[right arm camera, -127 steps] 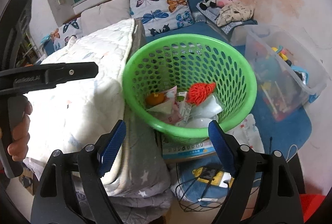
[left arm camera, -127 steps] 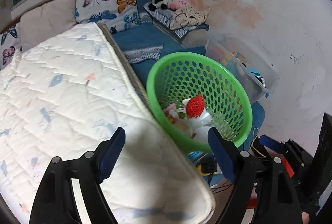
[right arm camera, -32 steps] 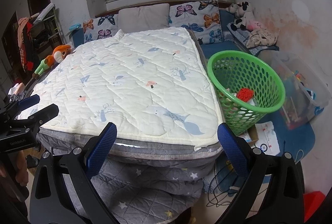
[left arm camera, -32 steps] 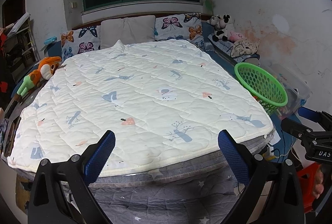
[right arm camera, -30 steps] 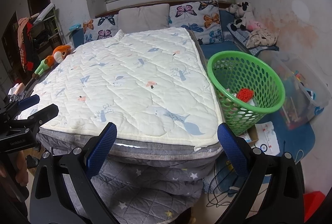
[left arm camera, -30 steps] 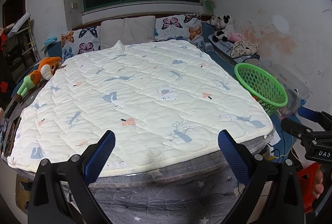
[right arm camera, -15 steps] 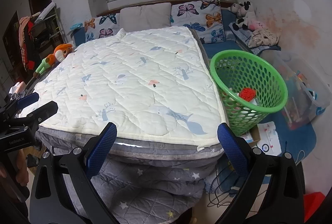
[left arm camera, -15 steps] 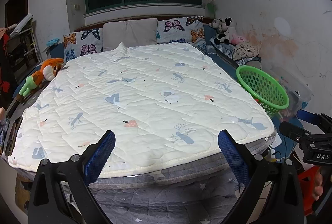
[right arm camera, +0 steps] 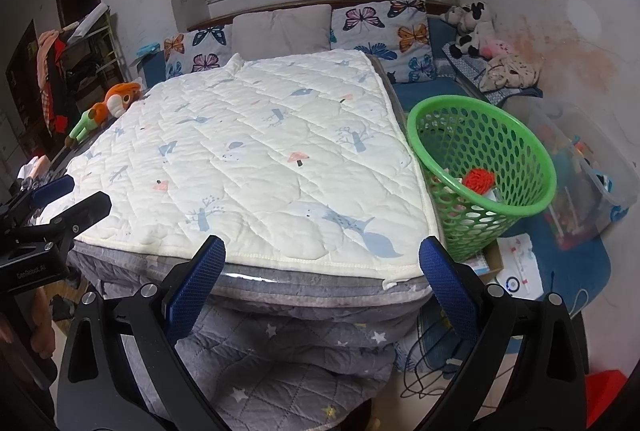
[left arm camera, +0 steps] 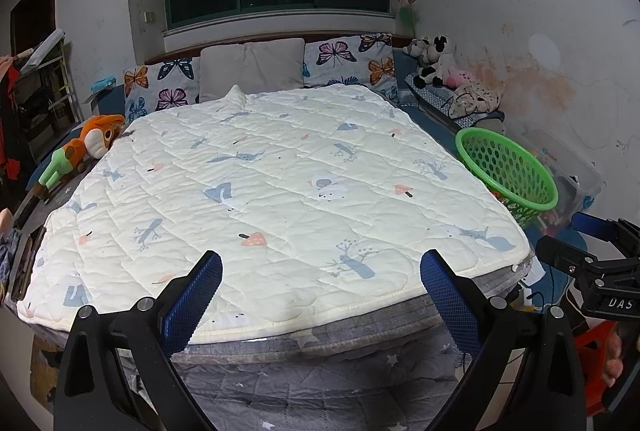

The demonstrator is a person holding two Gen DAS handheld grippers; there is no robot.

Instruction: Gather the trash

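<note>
your left gripper has its blue-padded fingers spread wide with nothing between them, hanging off the foot end of the cream quilted mattress pad printed with foxes, trees and mushrooms. your right gripper is just as wide apart and just as empty, its blue pads framing the near right corner of that same pad. each tool shows at the edge of the other's view, held by your hand.

beneath the pad lies a grey star-print quilt that spills down over the foot of the bed. the round green perforated plastic basket stands on the floor just beside the bed's right edge, tilted a little, and the trash sits inside it: a red knitted-looking lump on top of pale wrappers. a clear plastic storage bin stands beyond the basket by the stained wall. butterfly-print pillows line the headboard, an orange and green plush toy lies off the left side, and stuffed animals pile in the far right corner.
</note>
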